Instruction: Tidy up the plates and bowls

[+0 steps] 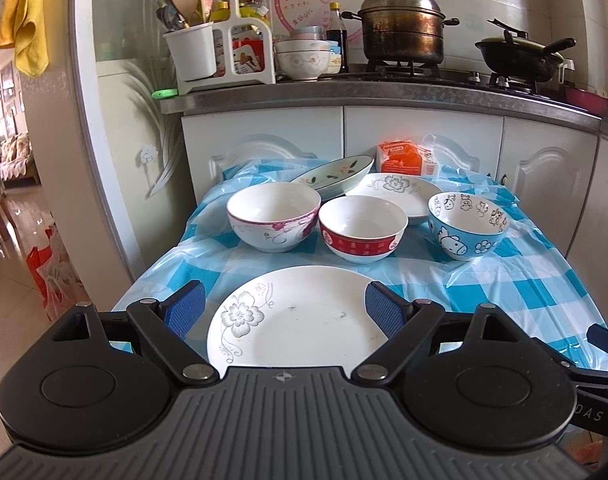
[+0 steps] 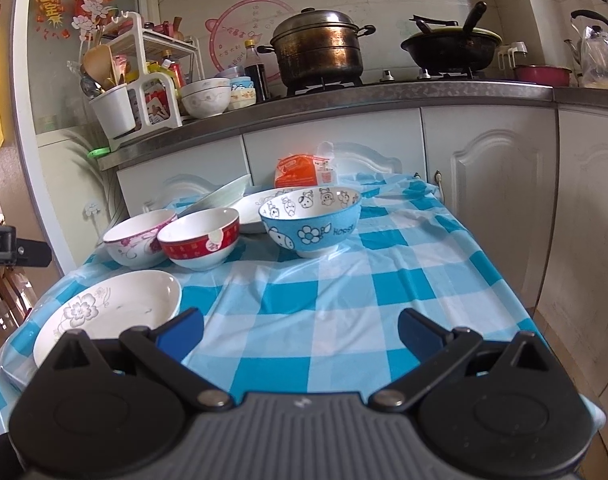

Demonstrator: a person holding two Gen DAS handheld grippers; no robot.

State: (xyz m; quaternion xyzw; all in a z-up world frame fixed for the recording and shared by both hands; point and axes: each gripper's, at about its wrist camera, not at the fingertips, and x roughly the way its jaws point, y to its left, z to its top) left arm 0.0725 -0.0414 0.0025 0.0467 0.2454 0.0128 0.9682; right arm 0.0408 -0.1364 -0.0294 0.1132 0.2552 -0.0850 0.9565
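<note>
Plates and bowls stand on the worktop (image 2: 344, 280), which is covered by a blue-and-white checked cloth. A white plate with a grey flower (image 1: 295, 320) lies at the lower centre of the left wrist view; in the right wrist view it sits at lower left (image 2: 115, 304). Behind it, across the middle of the frame, stand three bowls in a row: a pink-flowered bowl (image 1: 273, 216), a red-banded bowl (image 1: 362, 228) just beside it, and a blue cartoon bowl (image 1: 468, 224) set a little apart at the right. Behind the bowls lie a second grey-flowered plate (image 1: 400, 192) and a green-rimmed plate (image 1: 336, 176), which is tilted, one edge resting on its neighbour. An orange packet (image 1: 408, 156) stands at the far edge.

The left claw (image 1: 285, 312) is spread wide, its blue pads on either side of the near plate, holding nothing. The right claw (image 2: 301, 330) is likewise spread, empty, over bare cloth to the right of that plate.
</note>
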